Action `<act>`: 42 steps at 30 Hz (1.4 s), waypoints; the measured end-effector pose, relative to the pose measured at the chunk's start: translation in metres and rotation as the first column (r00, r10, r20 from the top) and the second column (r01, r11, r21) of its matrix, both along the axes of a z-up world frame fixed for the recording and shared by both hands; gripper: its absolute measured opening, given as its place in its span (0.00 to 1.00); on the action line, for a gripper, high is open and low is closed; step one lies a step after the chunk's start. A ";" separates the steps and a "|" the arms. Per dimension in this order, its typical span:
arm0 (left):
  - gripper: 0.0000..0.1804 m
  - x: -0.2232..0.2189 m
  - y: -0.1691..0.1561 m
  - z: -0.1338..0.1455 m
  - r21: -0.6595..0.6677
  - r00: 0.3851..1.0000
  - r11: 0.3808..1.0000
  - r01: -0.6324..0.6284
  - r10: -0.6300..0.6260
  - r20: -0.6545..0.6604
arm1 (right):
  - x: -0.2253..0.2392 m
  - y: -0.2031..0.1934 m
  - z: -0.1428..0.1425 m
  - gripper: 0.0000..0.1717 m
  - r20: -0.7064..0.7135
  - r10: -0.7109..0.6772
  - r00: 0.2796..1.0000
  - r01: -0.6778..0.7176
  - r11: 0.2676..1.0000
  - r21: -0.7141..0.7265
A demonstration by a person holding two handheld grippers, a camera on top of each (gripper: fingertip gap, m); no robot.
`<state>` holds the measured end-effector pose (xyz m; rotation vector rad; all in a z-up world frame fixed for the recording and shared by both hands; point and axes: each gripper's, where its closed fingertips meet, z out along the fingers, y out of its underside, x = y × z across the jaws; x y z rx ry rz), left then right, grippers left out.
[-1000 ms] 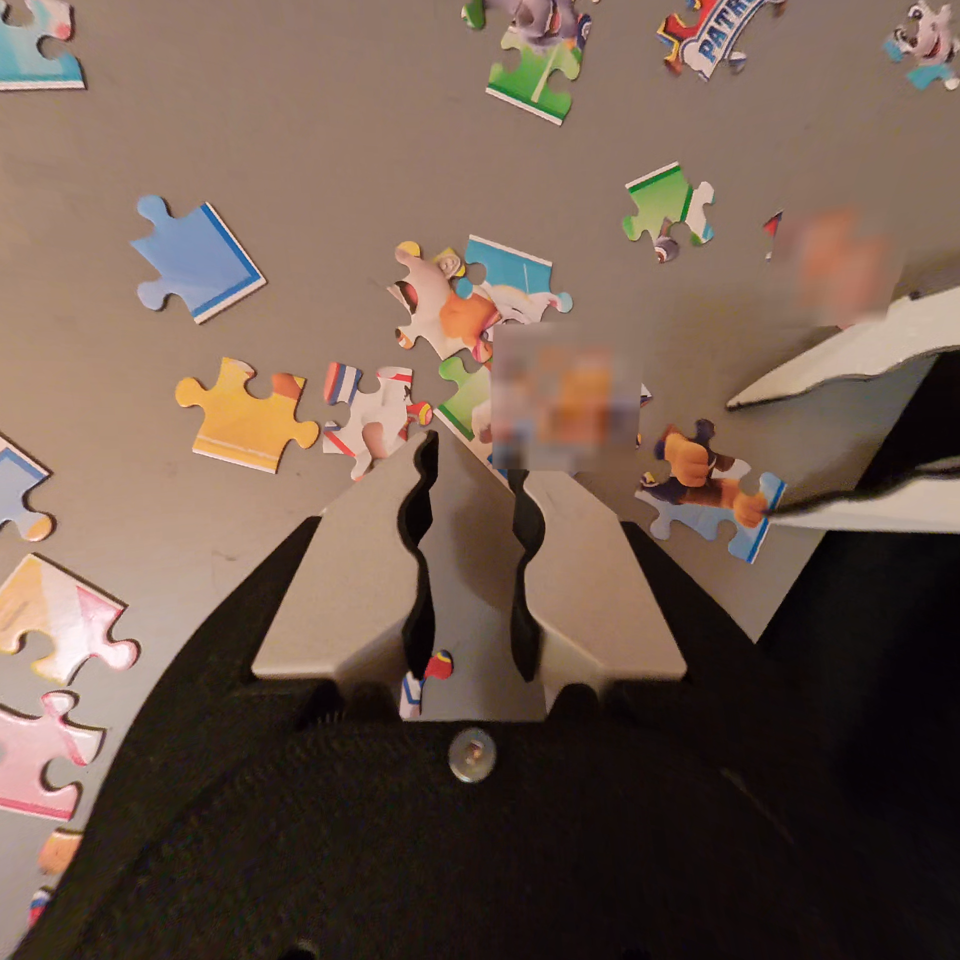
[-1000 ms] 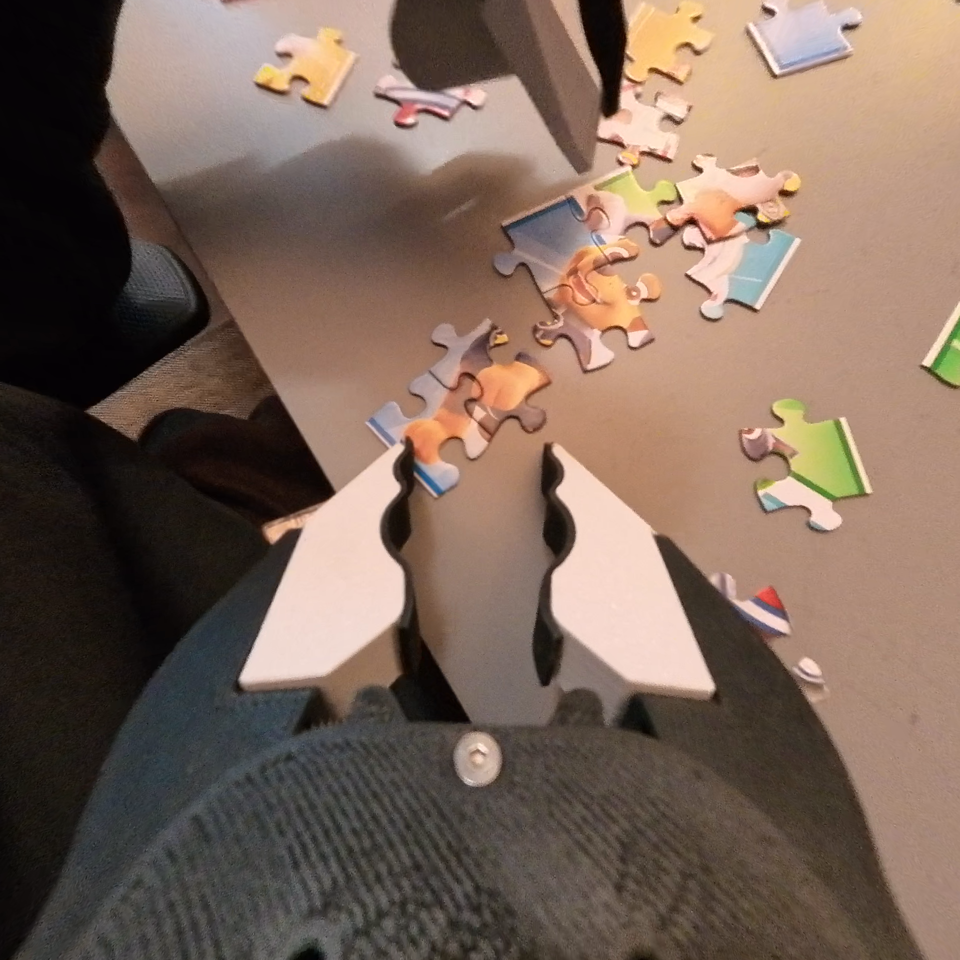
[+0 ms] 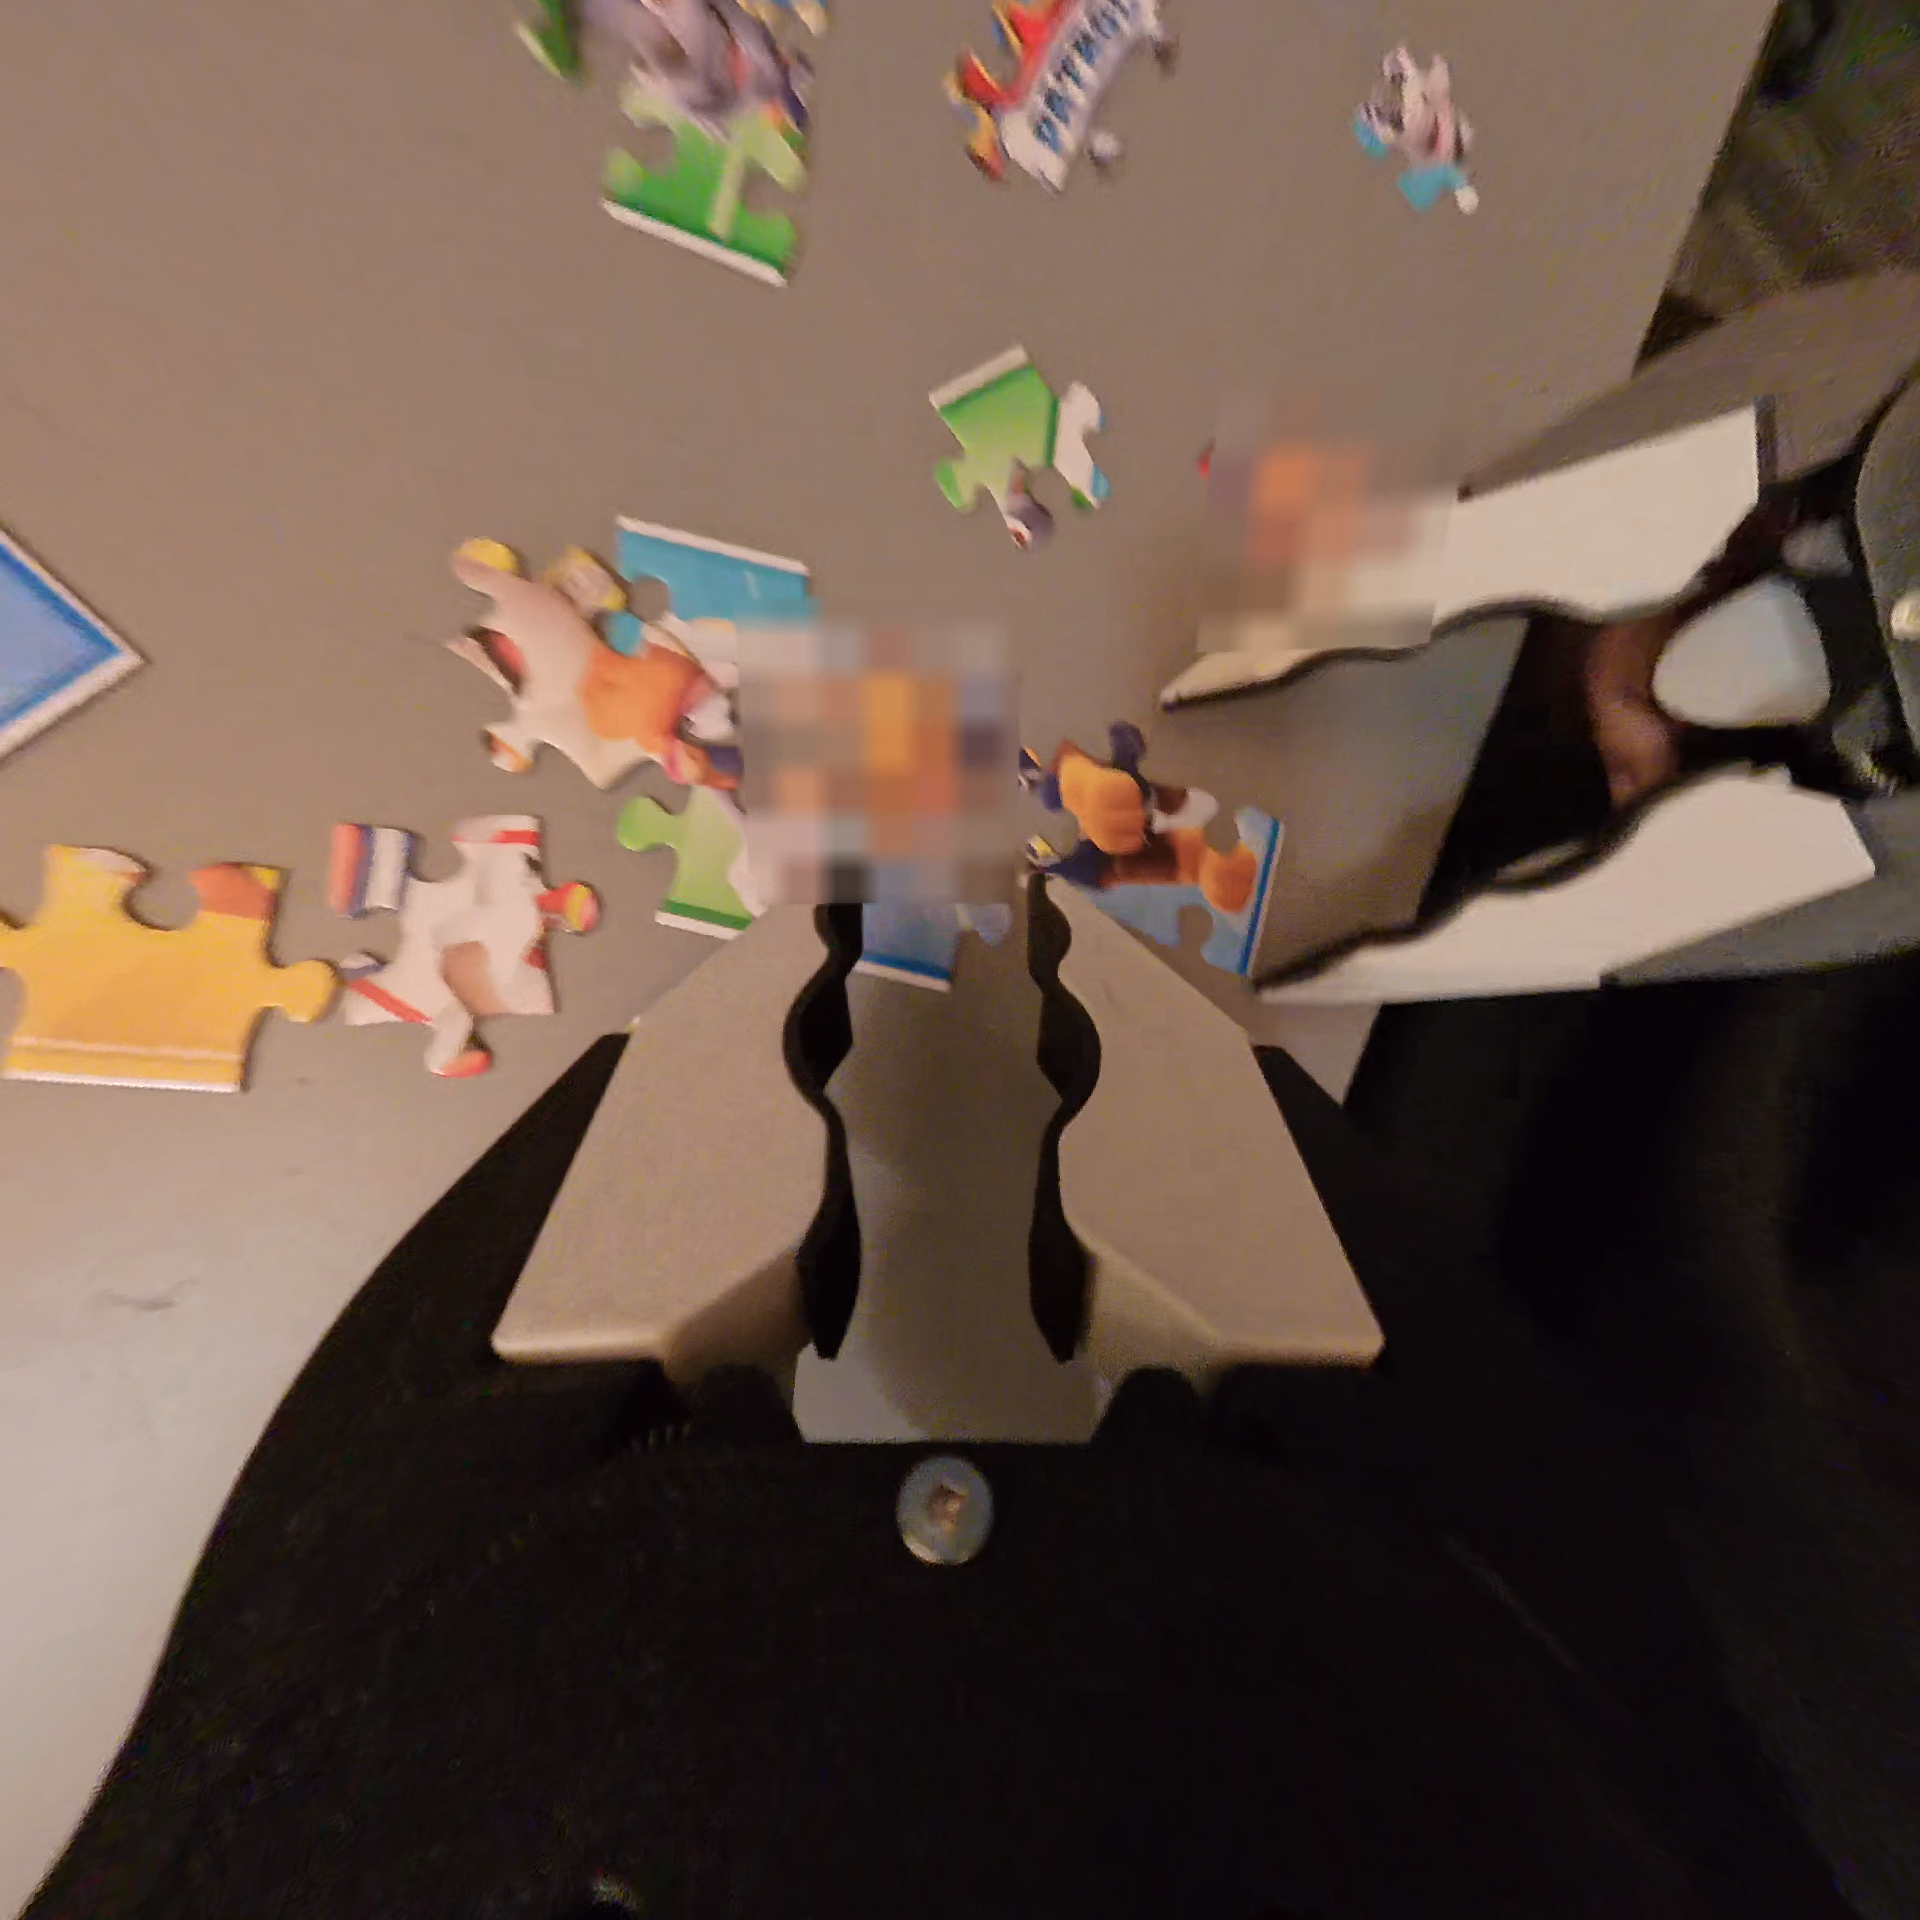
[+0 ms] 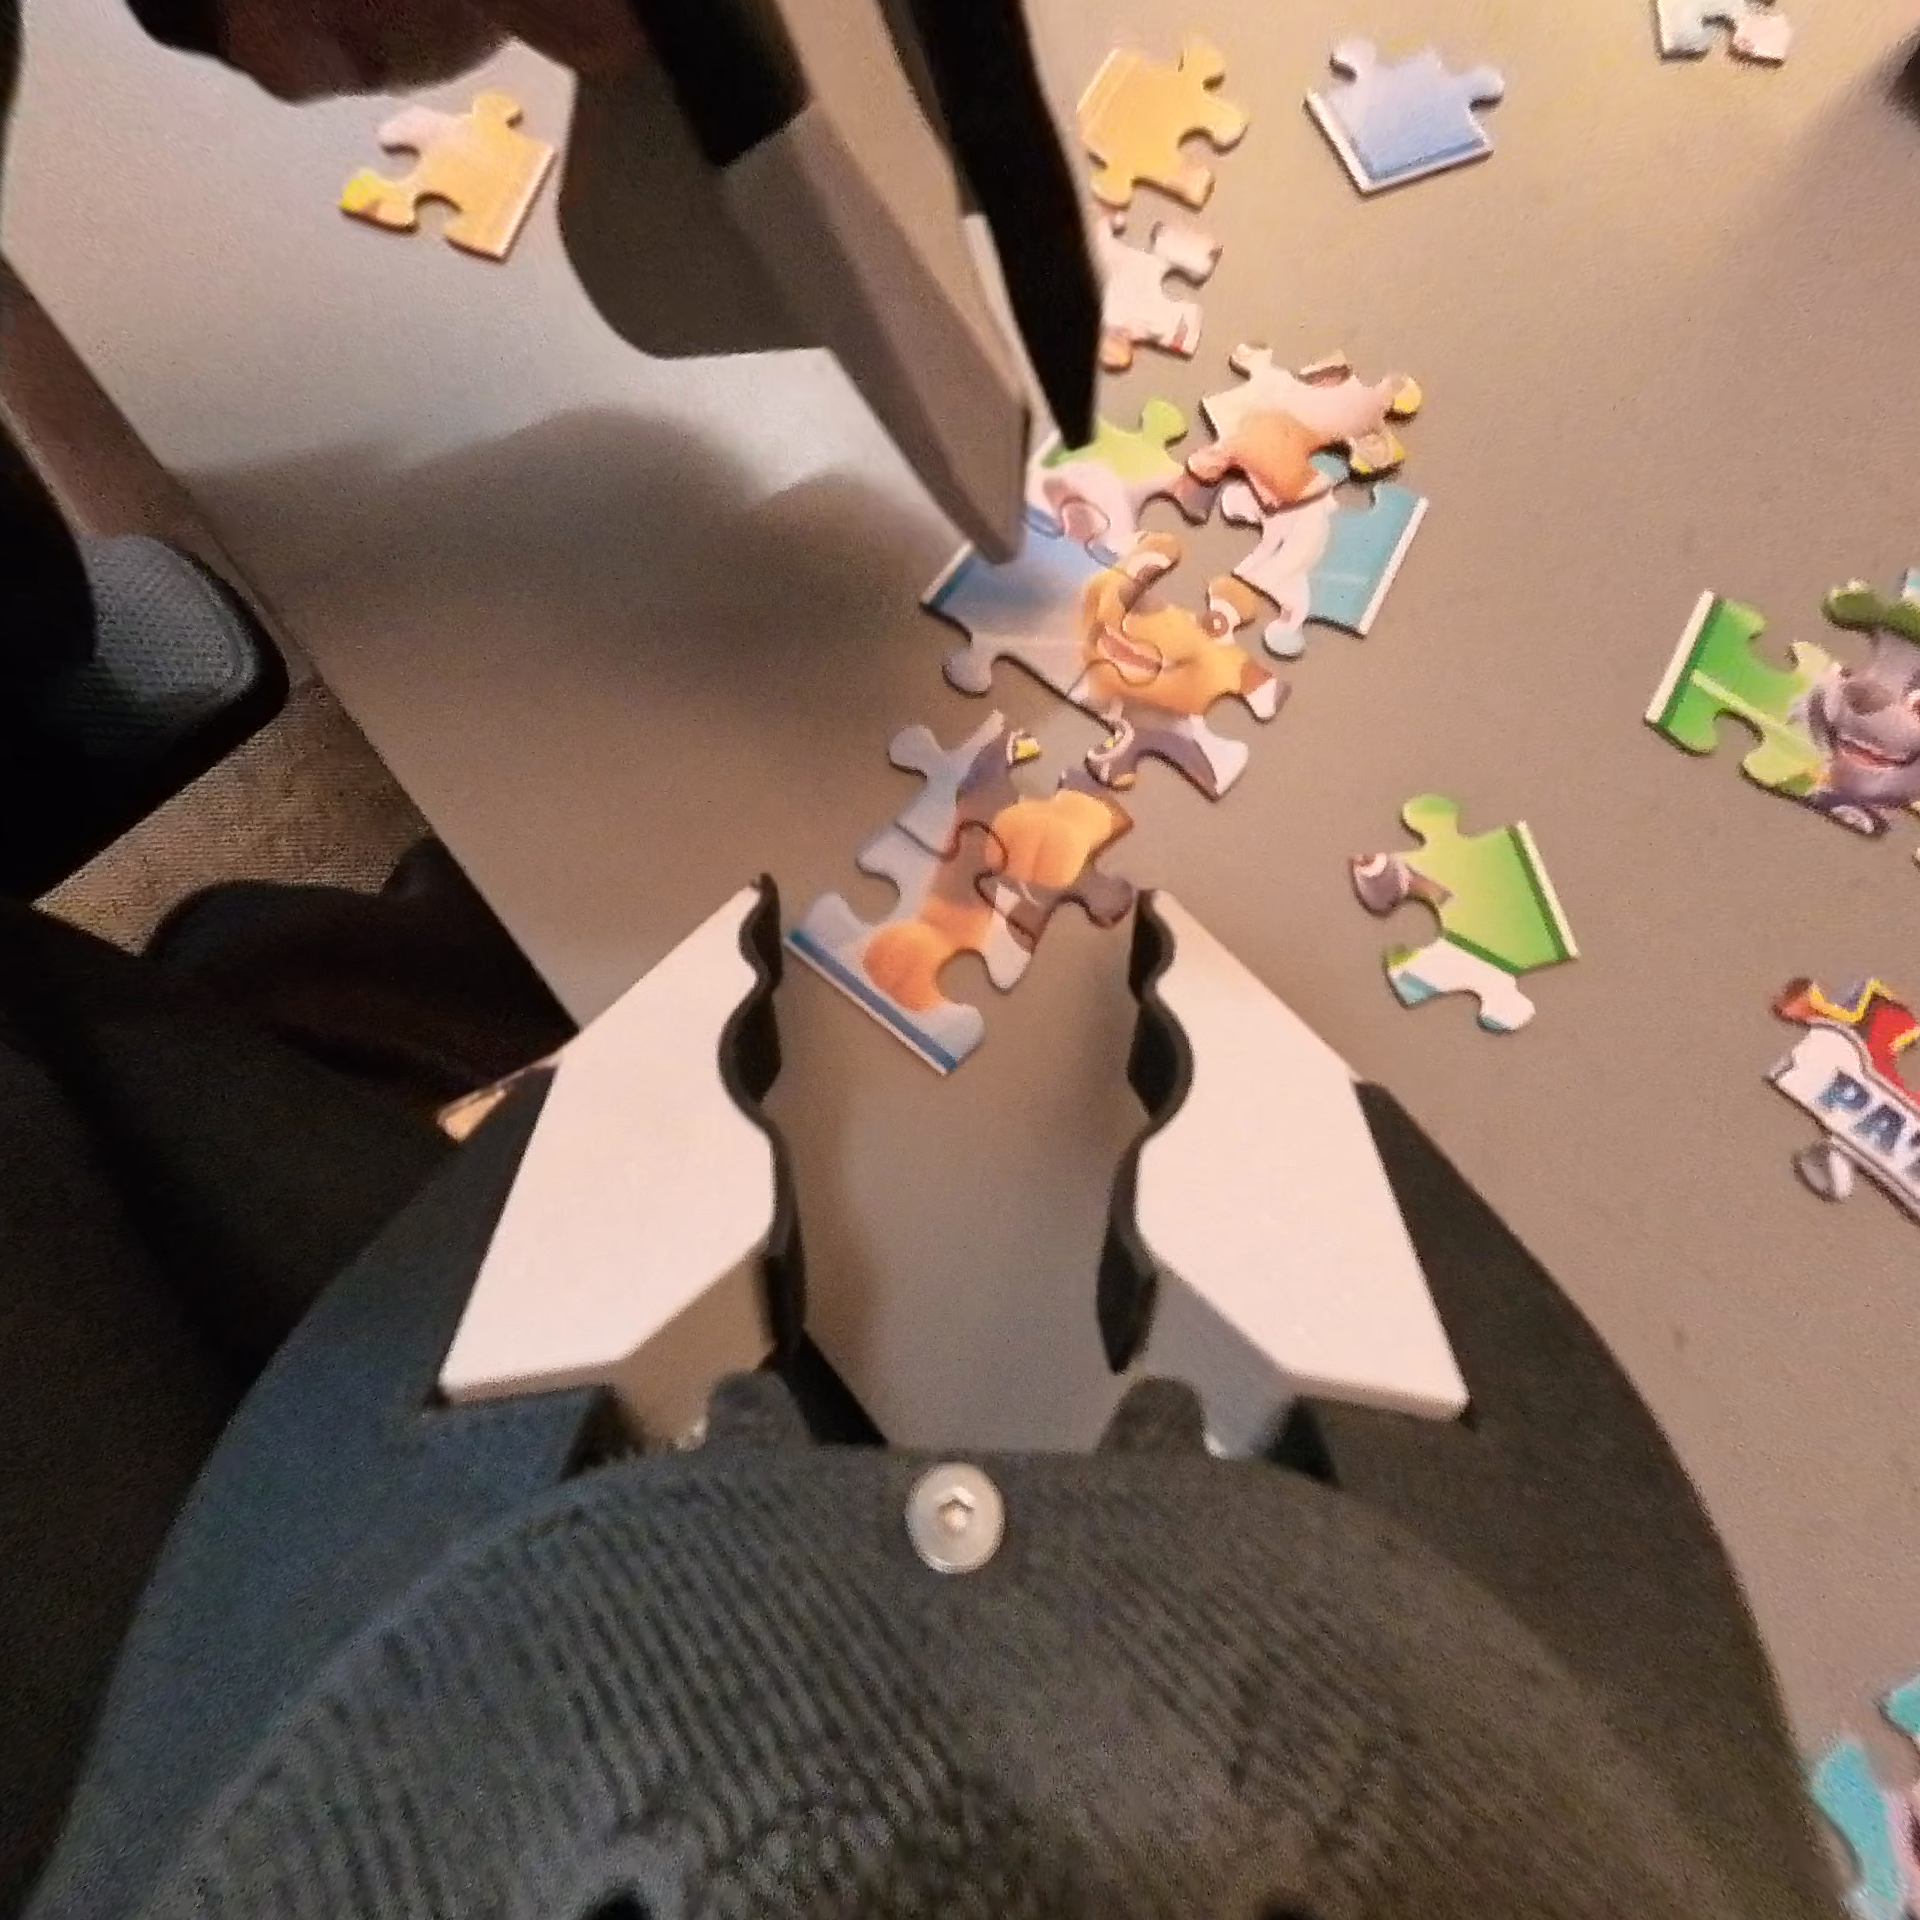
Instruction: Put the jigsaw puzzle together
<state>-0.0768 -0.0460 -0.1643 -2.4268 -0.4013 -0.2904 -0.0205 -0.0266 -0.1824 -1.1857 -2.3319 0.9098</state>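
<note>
Wider now, right claw (image 4: 956, 914) brackets the orange-blue puzzle piece (image 4: 966, 904), not gripping.

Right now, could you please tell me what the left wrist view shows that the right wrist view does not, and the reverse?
Only the left wrist view shows the right gripper from the side, jaws wide apart, and a large blue diamond-shaped puzzle piece at its left edge.

Only the right wrist view shows the dark mesh chair seat beyond the table edge, and the left gripper's fingers pointing down at the joined pieces.

Both show the grey table, the green edge piece and the joined orange-and-blue pieces.
</note>
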 end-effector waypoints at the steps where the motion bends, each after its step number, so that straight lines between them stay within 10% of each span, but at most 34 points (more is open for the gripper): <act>1: 0.16 -0.004 0.002 0.001 0.017 1.000 1.000 -0.016 0.016 -0.006 | -0.002 -0.003 -0.001 0.41 -0.004 0.001 1.000 -0.001 1.000 0.000; 30: 0.16 -0.004 0.005 -0.022 -0.027 0.999 1.000 0.001 0.000 0.040 | -0.017 0.012 -0.007 0.24 0.015 0.004 1.000 -0.004 1.000 0.001; 42: 0.16 -0.004 0.005 -0.022 -0.022 0.999 1.000 0.000 0.001 0.043 | -0.022 0.033 0.008 0.37 -0.008 -0.060 0.998 0.060 0.998 -0.026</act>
